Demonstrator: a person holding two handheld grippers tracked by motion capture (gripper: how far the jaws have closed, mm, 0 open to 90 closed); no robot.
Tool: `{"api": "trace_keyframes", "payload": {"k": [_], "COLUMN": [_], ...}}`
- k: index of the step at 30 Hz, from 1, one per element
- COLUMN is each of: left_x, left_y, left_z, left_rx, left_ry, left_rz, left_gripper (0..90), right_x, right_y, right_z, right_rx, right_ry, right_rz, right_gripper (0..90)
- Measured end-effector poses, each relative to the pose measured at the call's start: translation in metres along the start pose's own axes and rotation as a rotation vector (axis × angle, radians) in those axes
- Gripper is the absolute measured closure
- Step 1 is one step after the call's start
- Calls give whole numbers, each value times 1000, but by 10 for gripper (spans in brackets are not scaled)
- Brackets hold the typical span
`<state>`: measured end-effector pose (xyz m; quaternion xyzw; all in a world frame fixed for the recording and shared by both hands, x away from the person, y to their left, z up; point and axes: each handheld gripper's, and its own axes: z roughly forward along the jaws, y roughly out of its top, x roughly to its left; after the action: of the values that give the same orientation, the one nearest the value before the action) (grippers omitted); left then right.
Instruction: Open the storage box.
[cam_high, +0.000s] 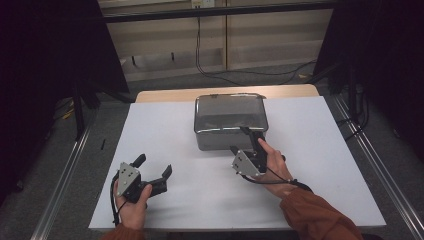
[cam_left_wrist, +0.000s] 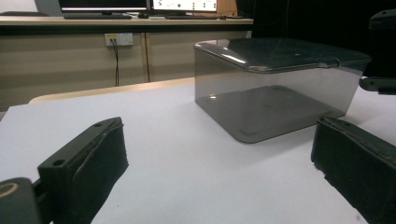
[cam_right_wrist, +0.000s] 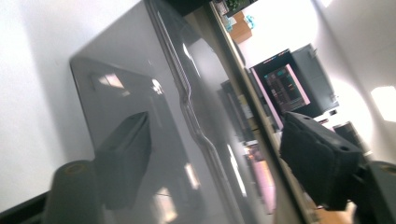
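A white surface (cam_high: 165, 125) stands in a dim room, with cables on the grey floor beyond its far edge. The smoky clear lidded box (cam_high: 230, 120) sits near the far edge, its long axis running across, lid up. The left gripper view shows monitors (cam_left_wrist: 140, 5) on a bench. The left gripper (cam_high: 155, 167) rests near the front-left corner, jaws wide and empty. The right gripper (cam_high: 245, 140) straddles the box's near rim, one jaw above the lid and one against the wall, not yet pinching.

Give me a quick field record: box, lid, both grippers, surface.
box: clear grey plastic box, upright near the table's far middle
lid: lid on
right gripper: right gripper at the box's near right corner, one jaw over the lid, one beside the wall; contact unclear
left gripper: left gripper open, apart from box
surface: white tabletop
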<state>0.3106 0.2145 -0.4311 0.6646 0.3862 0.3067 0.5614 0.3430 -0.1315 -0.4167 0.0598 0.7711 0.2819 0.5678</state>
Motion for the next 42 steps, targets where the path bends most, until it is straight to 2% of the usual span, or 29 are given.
{"api": "trace_keyframes", "payload": {"k": [3, 6, 8, 14, 17, 24, 27, 29, 30, 33, 35, 38, 42], "left_x": [0, 0, 1, 1, 0, 1, 1, 1, 1, 2, 2, 2, 2], "left_y": [0, 0, 0, 0, 0, 0, 0, 0, 0, 0, 0, 0, 0], "left_z": [0, 0, 0, 0, 0, 0, 0, 0, -1, -1, -1, -1, -1], "left_rx": [1, 3, 5, 17, 13, 13, 13, 14, 14, 14, 13, 14, 20], "left_ry": [-1, 4, 4, 5, 7, -4, -9, -11, -12, -9, -2, -6, -13], "left_rz": [0, 3, 4, 17, 10, 22, 23, 25, 23, 27, 28, 21, 32], "left_gripper": [32, 32, 31, 28, 27, 25, 24, 24, 24, 24, 25, 25, 25], "right_x": [3, 5, 7, 12, 15, 17, 15, 16, 16, 17, 16, 16, 17], "right_y": [2, 4, 4, 5, 6, 6, 5, 4, 4, 4, 4, 5, 5], "right_z": [3, 5, 7, 12, 16, 21, 22, 22, 23, 24, 24, 24, 24], "right_rx": [13, 25, 37, 61, 80, 109, 113, 124, 120, 121, 118, 119, 121], "right_ry": [-18, -29, -31, -36, -30, -36, -37, -38, -33, -29, -36, -36, -46], "right_rz": [-94, -153, -171, -248, -284, -298, -274, -294, -287, -310, -307, -303, -323], "right_gripper": [299, 336, 388, 455, 508, 615, 620, 645, 663, 723, 754, 773, 790]}}
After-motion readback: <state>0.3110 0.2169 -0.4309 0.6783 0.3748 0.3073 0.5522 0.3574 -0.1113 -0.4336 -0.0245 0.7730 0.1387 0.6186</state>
